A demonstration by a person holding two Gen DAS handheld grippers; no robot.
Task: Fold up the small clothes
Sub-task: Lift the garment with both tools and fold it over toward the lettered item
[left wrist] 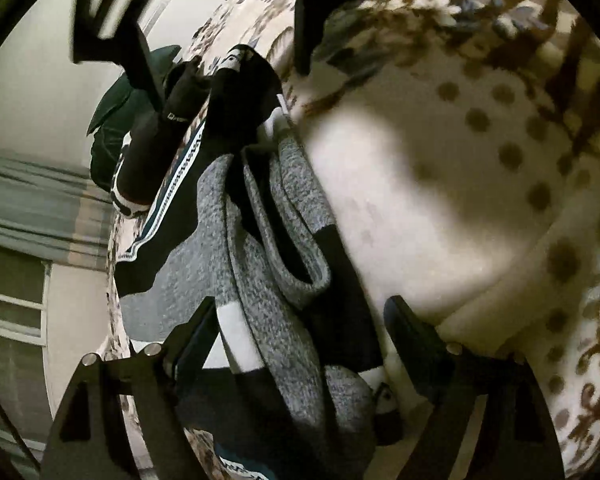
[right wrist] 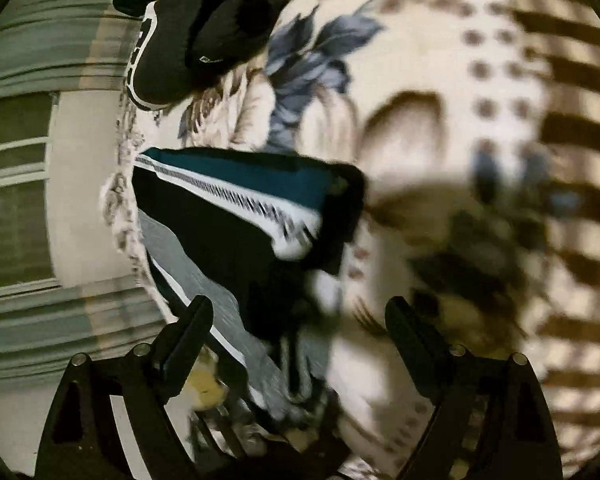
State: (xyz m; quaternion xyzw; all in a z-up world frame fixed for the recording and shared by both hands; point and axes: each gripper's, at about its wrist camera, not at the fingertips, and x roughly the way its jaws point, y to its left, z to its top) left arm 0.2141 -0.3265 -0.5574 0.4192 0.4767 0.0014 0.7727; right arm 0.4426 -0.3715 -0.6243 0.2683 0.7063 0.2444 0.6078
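Left wrist view: the left gripper [left wrist: 300,322] is standing spread wide, holding nothing, a grey sock [left wrist: 276,248] lying between its fingers. Right wrist view: the right gripper [right wrist: 300,322] is gaping empty, striped black garment [right wrist: 236,216] lying just ahead on the patterned bedspread [right wrist: 440,80].

The bedspread [left wrist: 440,184] is cream with brown polka dots, brown stripes at the far edge and blue-grey leaf prints [right wrist: 308,56]. The sock [left wrist: 276,280] is heathered grey with black and white blocks. The folded piece [right wrist: 236,208] is black with a teal band and white zigzag trim. The rolled black item [left wrist: 160,140] has tiny white lettering.
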